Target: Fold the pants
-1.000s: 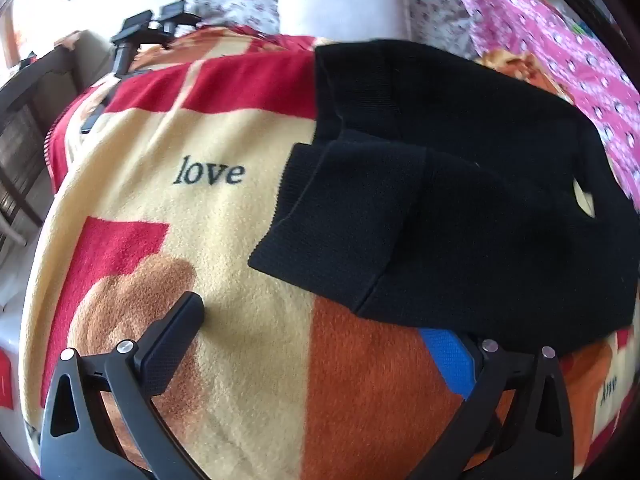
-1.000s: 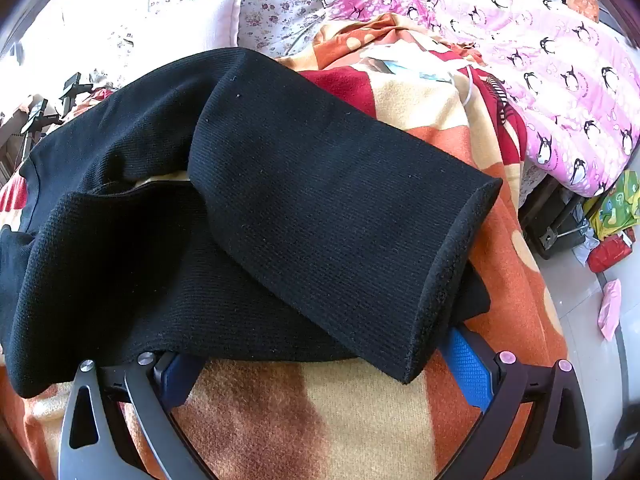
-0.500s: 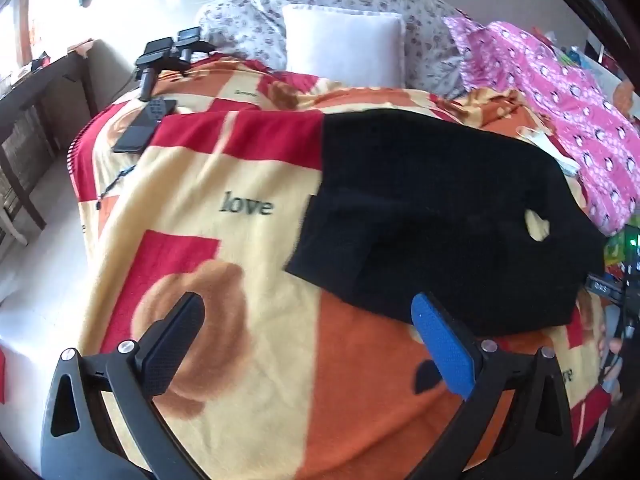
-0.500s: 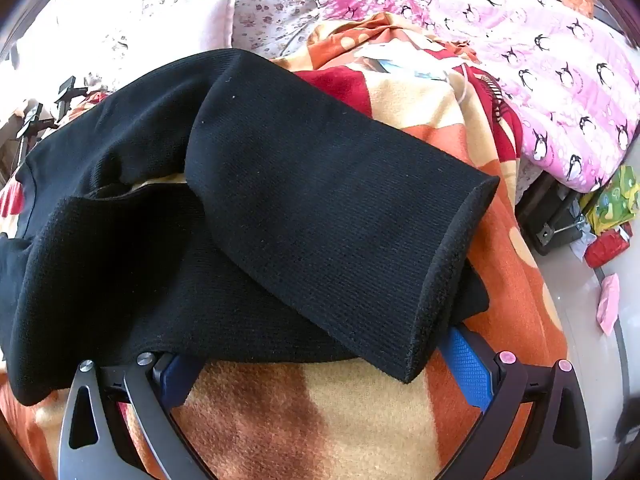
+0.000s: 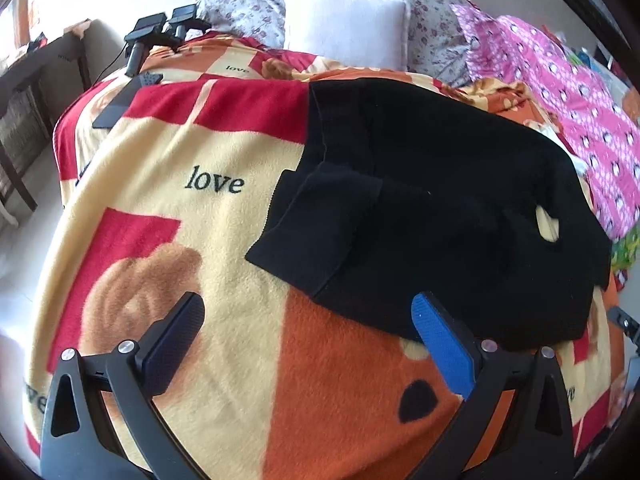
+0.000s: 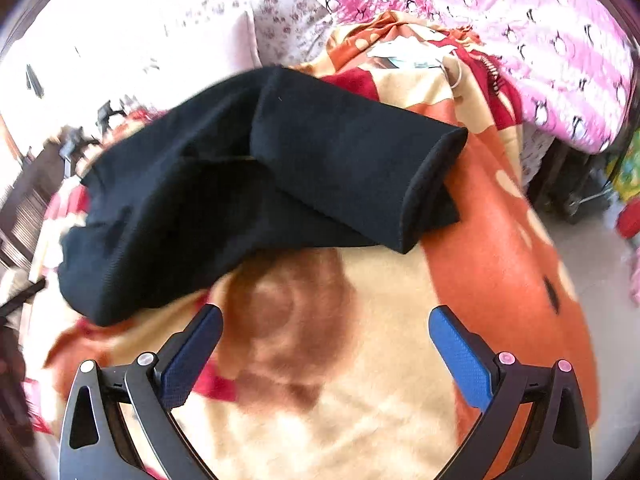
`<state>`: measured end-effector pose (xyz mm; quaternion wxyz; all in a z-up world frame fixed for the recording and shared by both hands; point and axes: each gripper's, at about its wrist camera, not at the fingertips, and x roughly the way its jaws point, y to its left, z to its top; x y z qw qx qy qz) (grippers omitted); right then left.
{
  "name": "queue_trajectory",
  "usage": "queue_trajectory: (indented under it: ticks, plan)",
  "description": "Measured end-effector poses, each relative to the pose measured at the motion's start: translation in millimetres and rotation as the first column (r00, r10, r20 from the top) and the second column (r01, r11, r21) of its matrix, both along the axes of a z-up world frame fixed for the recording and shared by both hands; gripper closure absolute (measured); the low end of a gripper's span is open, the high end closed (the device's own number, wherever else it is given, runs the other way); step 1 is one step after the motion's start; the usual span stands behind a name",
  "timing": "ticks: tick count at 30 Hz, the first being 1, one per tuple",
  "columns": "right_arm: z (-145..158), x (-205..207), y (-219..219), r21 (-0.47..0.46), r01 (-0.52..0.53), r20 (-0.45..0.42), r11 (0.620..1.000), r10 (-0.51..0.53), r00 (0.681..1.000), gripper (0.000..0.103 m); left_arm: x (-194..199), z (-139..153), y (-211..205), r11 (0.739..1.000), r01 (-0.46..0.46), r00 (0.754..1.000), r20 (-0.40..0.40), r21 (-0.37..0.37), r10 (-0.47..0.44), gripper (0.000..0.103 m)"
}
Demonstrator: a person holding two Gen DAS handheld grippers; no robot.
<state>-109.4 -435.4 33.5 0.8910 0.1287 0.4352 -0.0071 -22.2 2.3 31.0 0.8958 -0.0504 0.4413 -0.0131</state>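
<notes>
The black pants (image 5: 440, 216) lie folded over themselves on the patterned blanket (image 5: 192, 208), right of the word "love". In the right wrist view the pants (image 6: 256, 184) show one leg lying across the other, its cuff toward the right. My left gripper (image 5: 308, 320) is open and empty, just in front of the pants' near edge. My right gripper (image 6: 324, 336) is open and empty, hovering over bare blanket (image 6: 304, 360) a short way back from the pants.
A white pillow (image 5: 344, 20) and floral bedding lie at the bed's head. A pink penguin quilt (image 5: 568, 92) lies along the right. Black clamps (image 5: 160, 36) sit at the far left corner. The bed edge drops to the floor (image 6: 592, 248) on the right.
My right gripper has pulled back from the pants, which no longer cover its fingers. My left gripper pulled back, then came a little closer again. The pants lie still.
</notes>
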Motion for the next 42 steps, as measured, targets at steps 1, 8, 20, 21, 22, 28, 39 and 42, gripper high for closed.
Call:
queue_trajectory:
  ticks: [1, 8, 20, 21, 22, 28, 39, 42]
  plan:
    - [0.8, 2.2, -2.2, -0.003, 0.006, 0.004, 1.000, -0.006, 1.000, 0.001, 2.2, -1.5, -1.2, 1.000, -0.003, 1.000, -0.002, 0.001, 0.003, 0.000]
    - [12.3, 25.5, -25.5, -0.058, 0.123, 0.033, 0.991, -0.121, 0.992, 0.001, 13.3, -8.7, -12.6, 1.000, 0.014, 1.000, -0.027, 0.027, -0.014, 0.000]
    - [-8.5, 104.3, 21.3, -0.276, -0.083, -0.062, 0.957, 0.069, 0.996, 0.020, 26.8, -15.3, -24.0, 0.998, 0.041, 0.998, -0.055, 0.056, -0.038, 0.000]
    - [-9.7, 103.2, 23.3, -0.305, -0.104, -0.052, 0.947, 0.092, 0.994, 0.021, 27.1, -15.3, -24.0, 0.998, 0.043, 0.998, -0.056, 0.056, -0.040, 0.000]
    - [-7.4, 103.6, 20.9, -0.316, -0.105, -0.043, 0.943, 0.097, 0.994, 0.034, 27.5, -15.4, -23.6, 0.998, 0.043, 0.998, -0.058, 0.053, -0.040, 0.000]
    - [35.1, 131.2, -21.6, -0.350, 0.004, 0.051, 0.937, 0.015, 0.999, 0.087, 29.7, -15.3, -19.6, 0.999, 0.028, 0.997, -0.069, 0.031, -0.026, 0.000]
    - [41.6, 215.7, -48.9, -0.349, 0.100, 0.094, 0.932, -0.071, 0.993, 0.068, 35.9, -15.7, -28.2, 0.998, 0.045, 0.996, -0.080, 0.041, -0.041, 0.000]
    - [48.8, 188.9, -65.8, -0.229, 0.111, 0.085, 0.967, -0.094, 0.992, 0.044, 38.2, -16.0, -29.8, 0.998, 0.049, 0.996, -0.082, 0.030, -0.047, 0.000]
